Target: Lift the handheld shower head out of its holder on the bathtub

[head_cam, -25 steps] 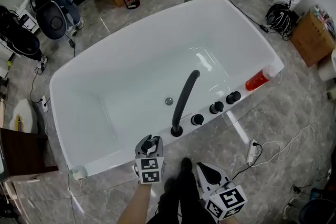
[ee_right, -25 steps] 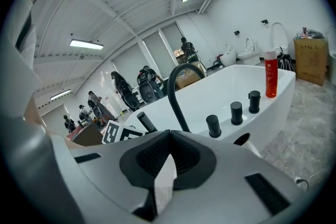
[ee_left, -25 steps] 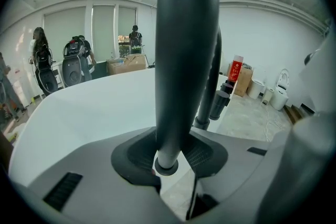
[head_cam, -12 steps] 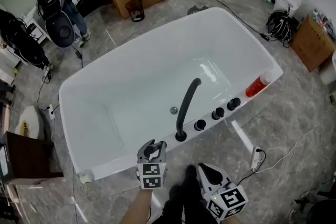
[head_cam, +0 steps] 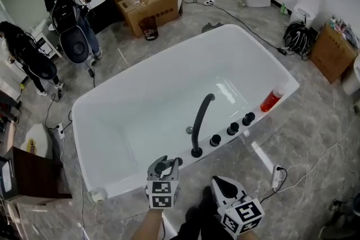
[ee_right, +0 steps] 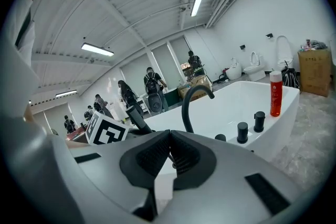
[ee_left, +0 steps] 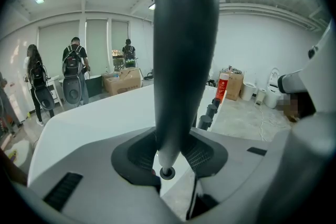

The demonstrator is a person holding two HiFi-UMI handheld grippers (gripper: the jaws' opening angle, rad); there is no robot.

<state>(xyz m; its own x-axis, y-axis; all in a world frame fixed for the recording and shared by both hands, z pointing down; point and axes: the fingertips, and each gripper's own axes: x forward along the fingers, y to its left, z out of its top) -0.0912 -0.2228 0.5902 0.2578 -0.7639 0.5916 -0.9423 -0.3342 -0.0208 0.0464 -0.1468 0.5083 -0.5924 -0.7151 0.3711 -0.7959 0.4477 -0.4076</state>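
The shower head (ee_left: 184,60) stands upright, pinched in the left gripper's (ee_left: 170,153) jaws at the tub's (head_cam: 169,53) near rim, left of the spout (head_cam: 200,121). A red bottle (head_cam: 272,99) stands on that rim. The right gripper's (ee_right: 167,152) jaws are pressed together.

Print on the cardboard box (head_cam: 152,3) is too small to read.

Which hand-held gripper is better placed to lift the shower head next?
Left. The left hand-held gripper is shut around the dark handheld shower head at the bathtub rim; the right hand-held gripper is shut on nothing, held back from the tub.
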